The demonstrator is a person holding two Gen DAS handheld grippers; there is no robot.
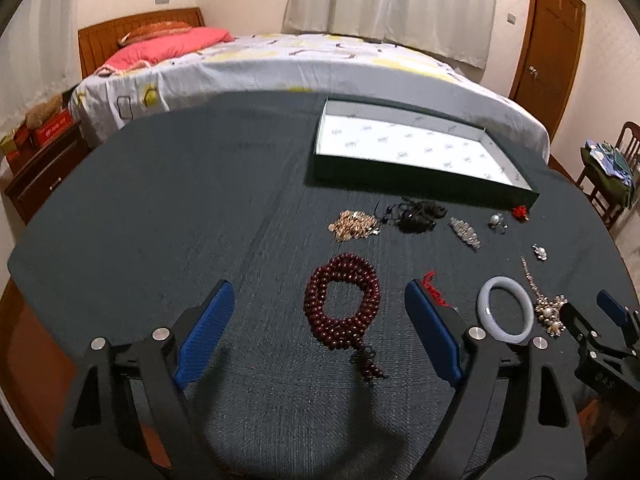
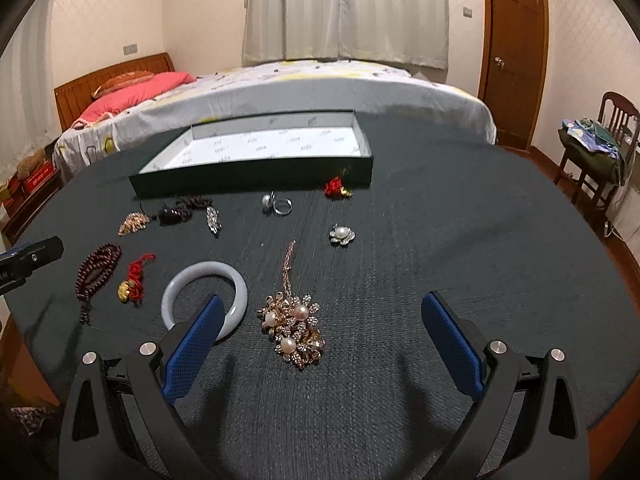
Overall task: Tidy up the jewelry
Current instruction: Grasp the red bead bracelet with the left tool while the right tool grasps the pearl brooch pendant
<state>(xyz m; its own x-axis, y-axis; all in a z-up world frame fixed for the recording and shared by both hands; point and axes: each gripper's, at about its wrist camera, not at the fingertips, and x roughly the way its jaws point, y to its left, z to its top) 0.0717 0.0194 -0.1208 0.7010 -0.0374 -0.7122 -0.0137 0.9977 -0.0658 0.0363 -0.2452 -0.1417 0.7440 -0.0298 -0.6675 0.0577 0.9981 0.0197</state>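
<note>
- The left claw sits nearest its lens, its blue pads spread wide with nothing between them touching; the dark red bead bracelet lies coiled on the worktop in the gap, clear of both pads.
- The right claw is likewise spread apart and holds nothing; the gold pearl flower necklace lies on the dark cloth between its pads, its chain running away from the camera.
- The right claw's left pad overlaps the pale jade bangle in the picture; whether it touches the bangle cannot be told.
- Left of the bangle lie a red knot charm with a gold piece and, beyond that, the bead bracelet.
- Farther out on the worktop: a pearl flower brooch, a pearl piece beside a silver ring, a rhinestone clip, a black beaded tangle and a gold cluster.
- A second red charm lies just in front of the near wall of the shallow green box, which stands open with patterned white lining and no jewelry visible inside.
- Behind the worktop are a bed with a pink pillow, pale curtains and a wooden door.
</note>
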